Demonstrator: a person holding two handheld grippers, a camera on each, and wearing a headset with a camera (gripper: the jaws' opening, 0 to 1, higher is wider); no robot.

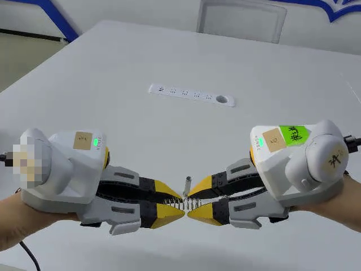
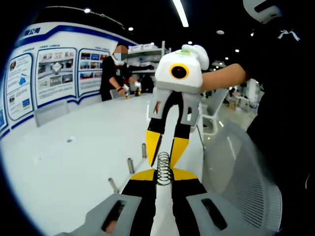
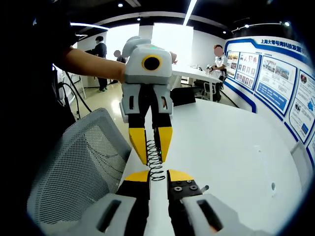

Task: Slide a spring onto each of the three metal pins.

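Evidently a spring (image 2: 163,167) is being clamped at both ends, lower centre, by the fingers of the left gripper (image 1: 183,204) and right gripper (image 1: 189,205), one end's release and threading onto the pin (image 1: 187,184) just above it likely being called for next.

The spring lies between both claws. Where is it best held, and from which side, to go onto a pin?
Likely by the last coils of one end of the spring, pinched across its width from the side. It is a hollow coil, so the other end must stay open for a pin.
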